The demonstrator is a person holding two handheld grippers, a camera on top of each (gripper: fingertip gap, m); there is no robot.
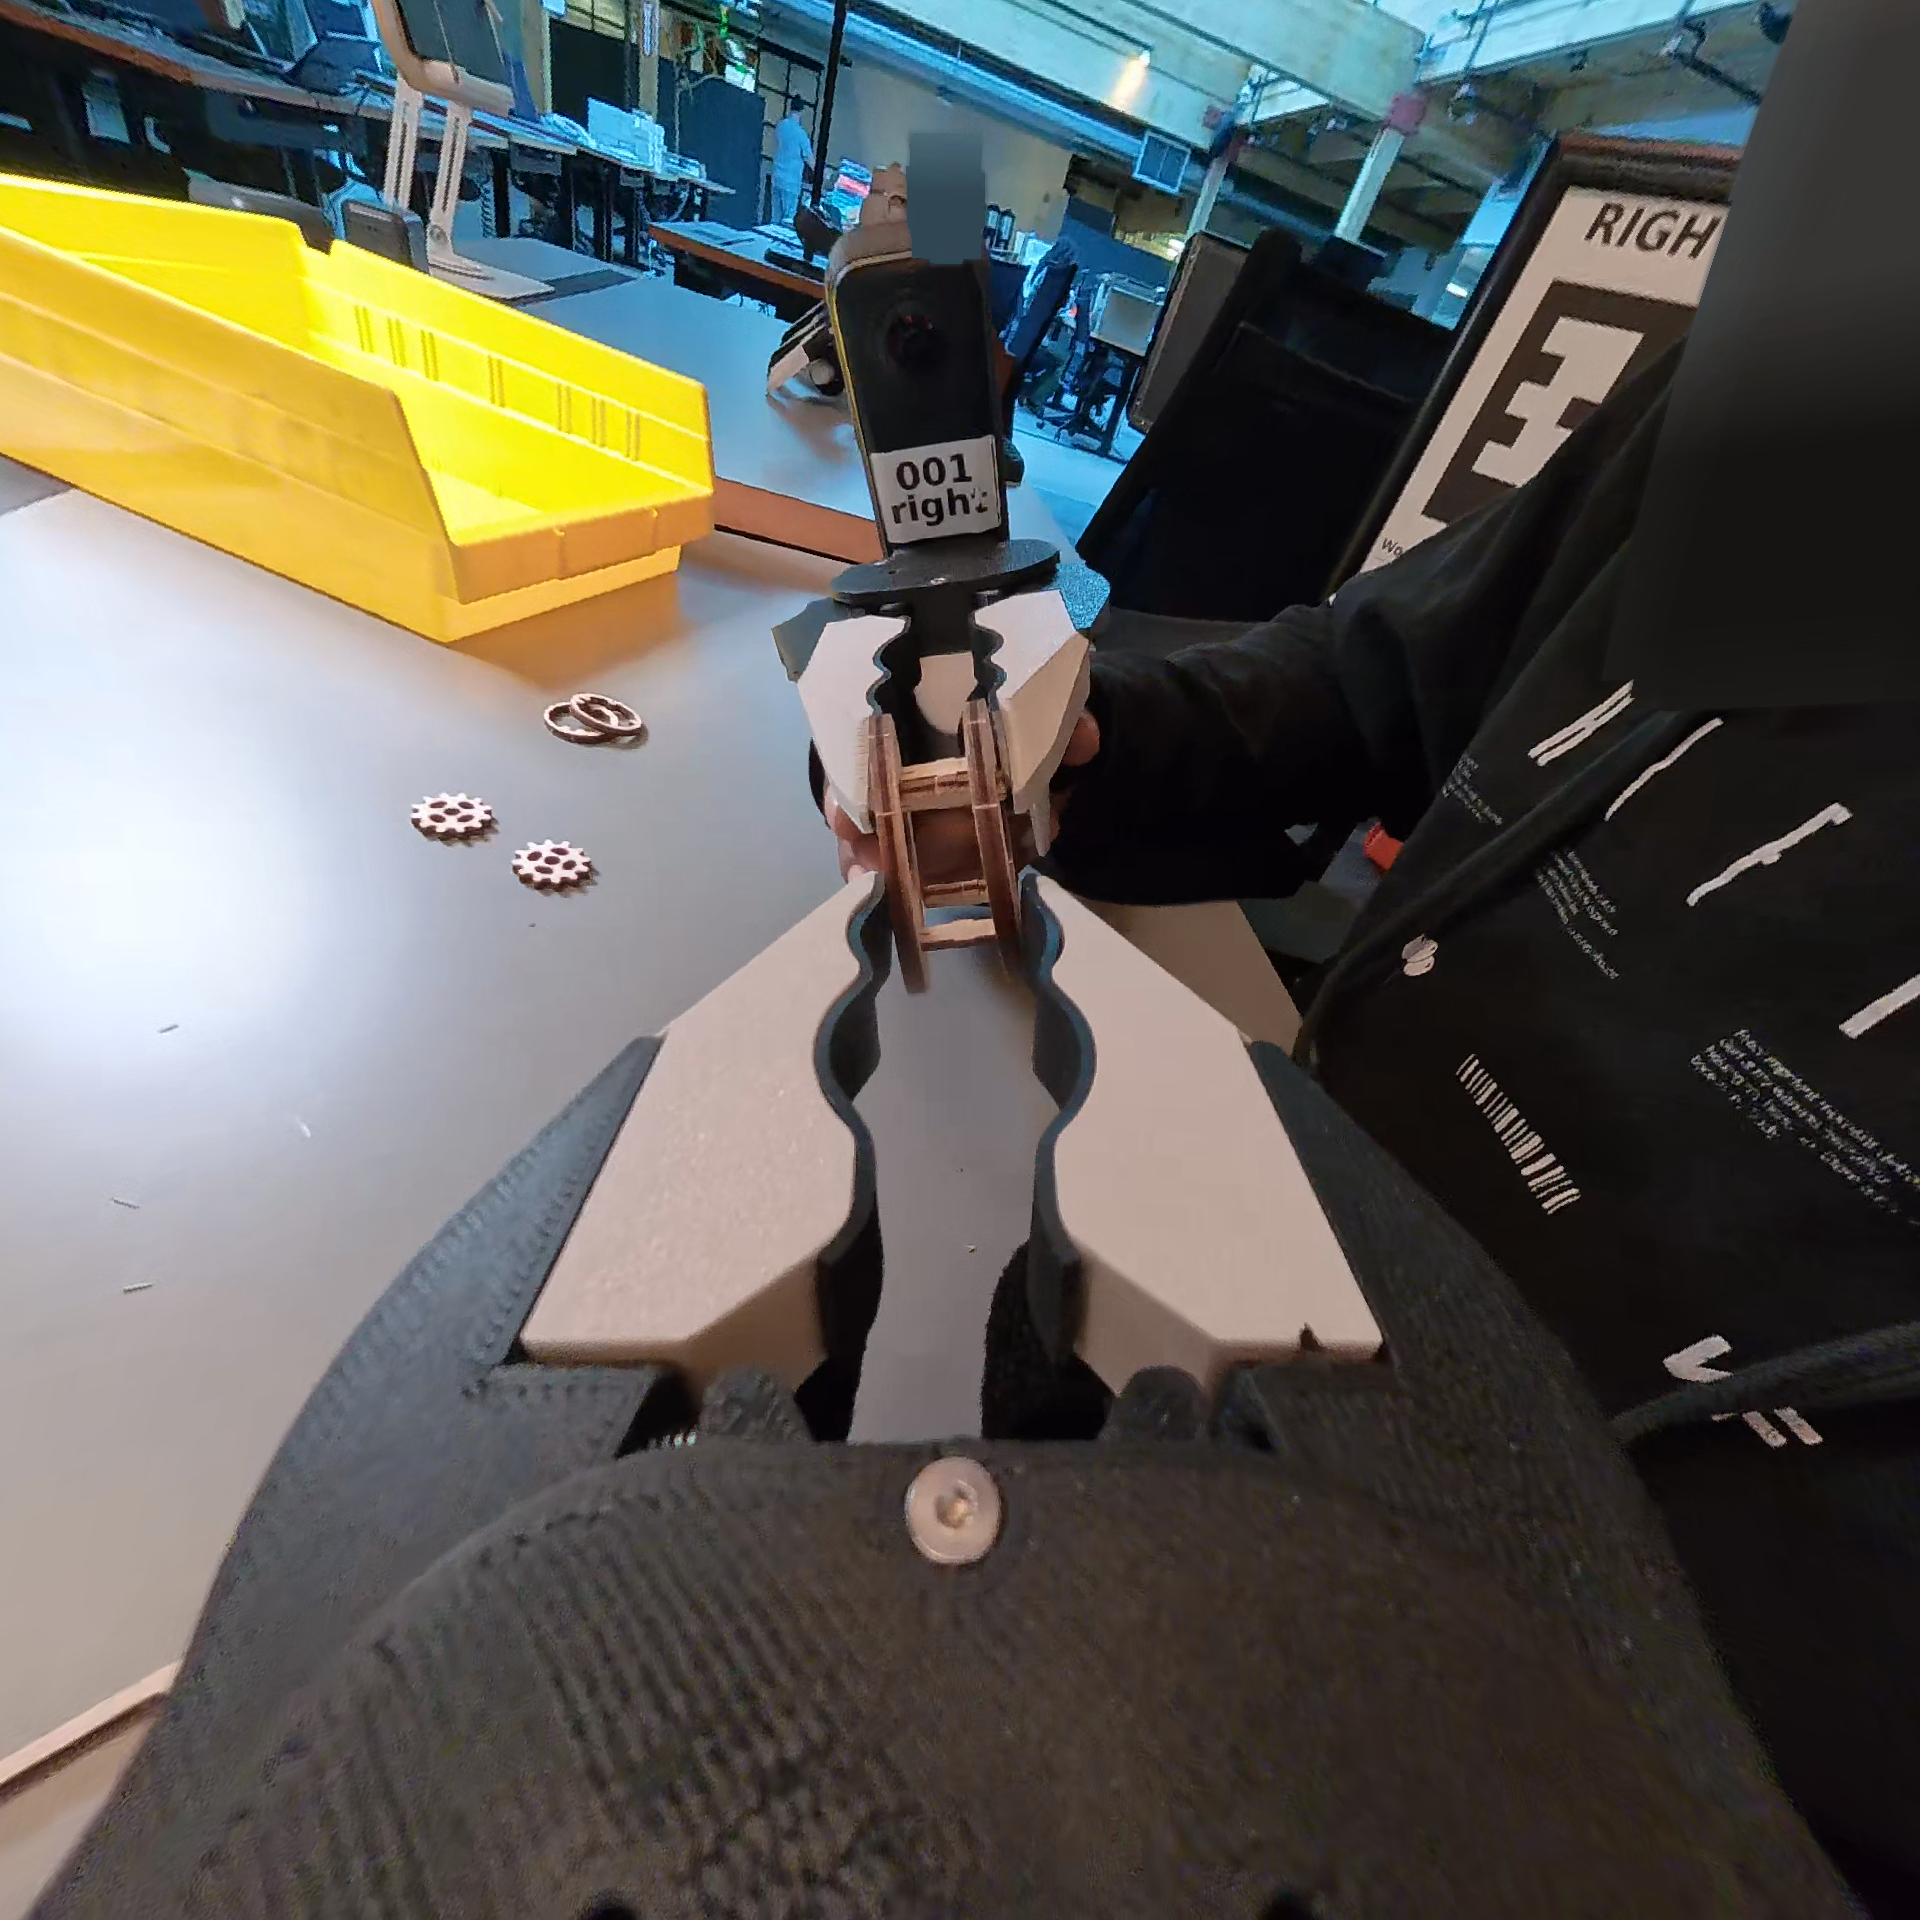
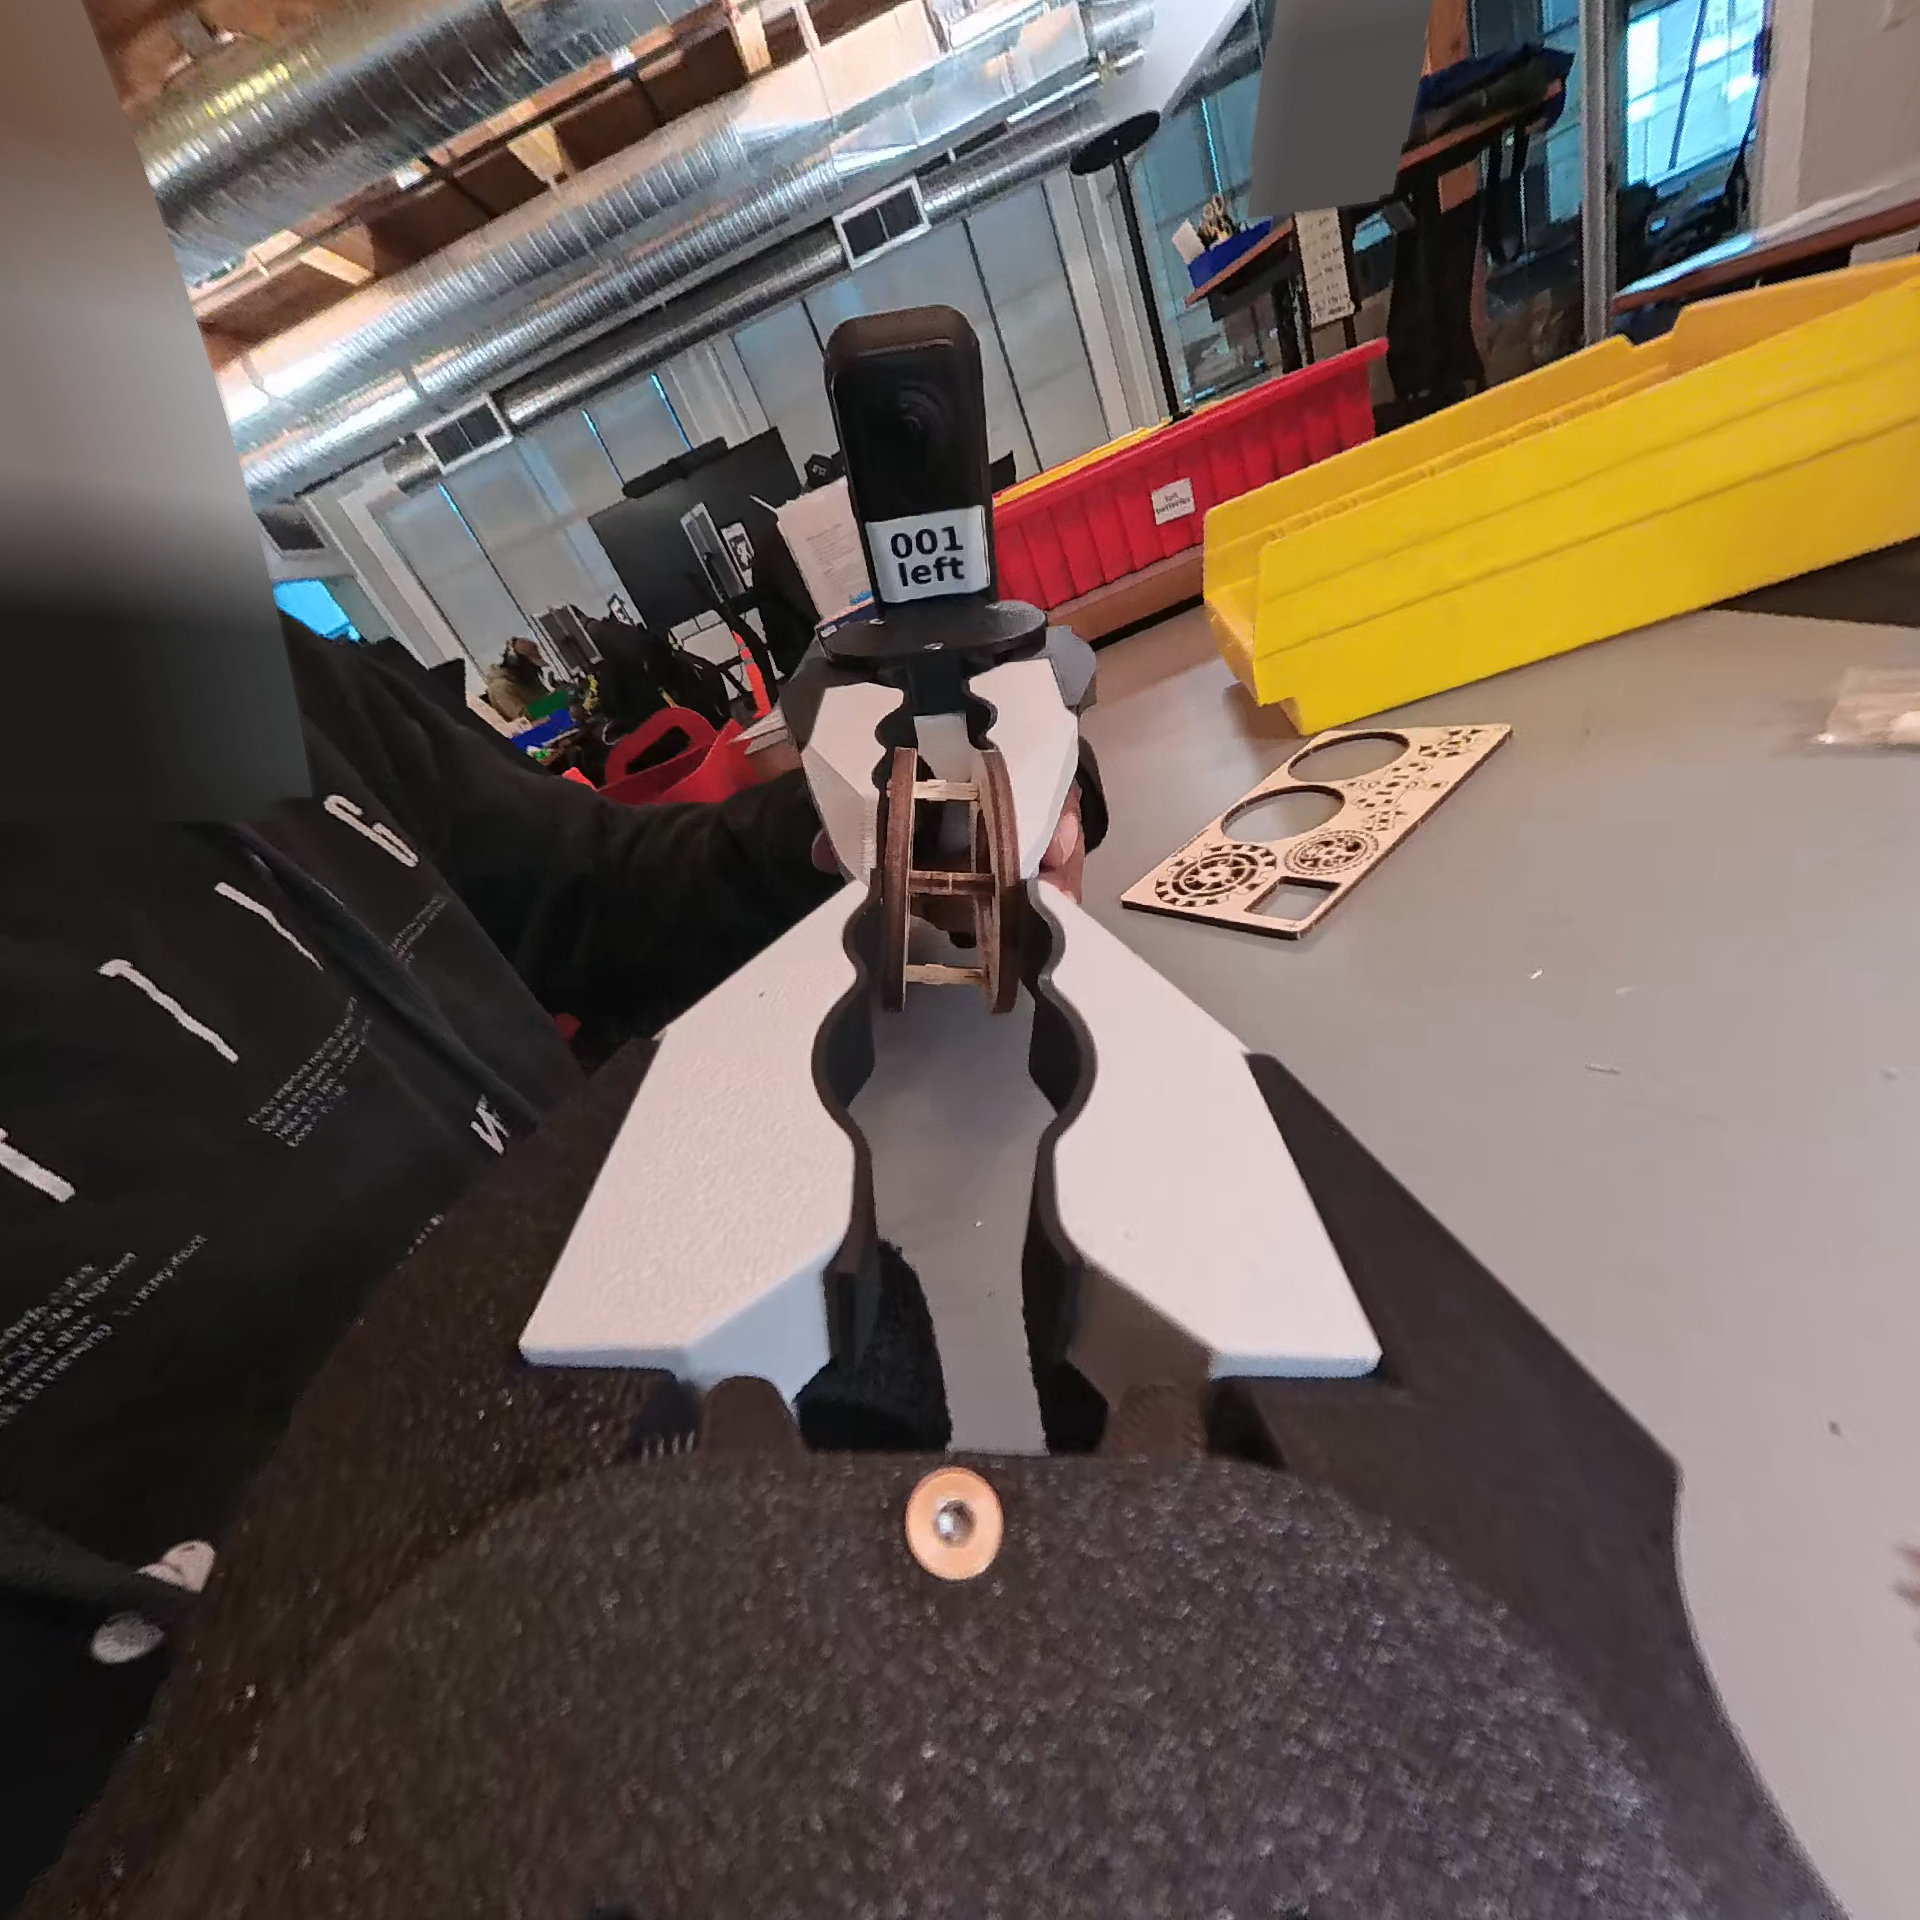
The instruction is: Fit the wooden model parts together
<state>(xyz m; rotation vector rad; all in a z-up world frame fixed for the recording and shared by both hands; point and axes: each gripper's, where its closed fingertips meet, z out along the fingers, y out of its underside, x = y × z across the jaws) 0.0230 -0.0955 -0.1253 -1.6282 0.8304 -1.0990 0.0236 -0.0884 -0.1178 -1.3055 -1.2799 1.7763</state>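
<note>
Both the left tongs (image 1: pixel 951 935) and the right tongs (image 2: pixel 951 935) are clenched on opposite ends of the wooden wheel assembly (image 1: pixel 943 842), held above the grey table (image 1: pixel 312 1039) (light, thin plywood, probably brittle; grip the disc rims, not the slender crossbars).

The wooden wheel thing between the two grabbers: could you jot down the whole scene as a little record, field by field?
held piece: wooden wheel assembly, two discs joined by slats, lifted above the table
left gripper: shut on one end of it
right gripper: shut on the opposite end
loose parts: two gears and two rings lying on the grey table
parts sheet: flat on the table, with round holes punched out
bin: yellow bin, at the back
</note>
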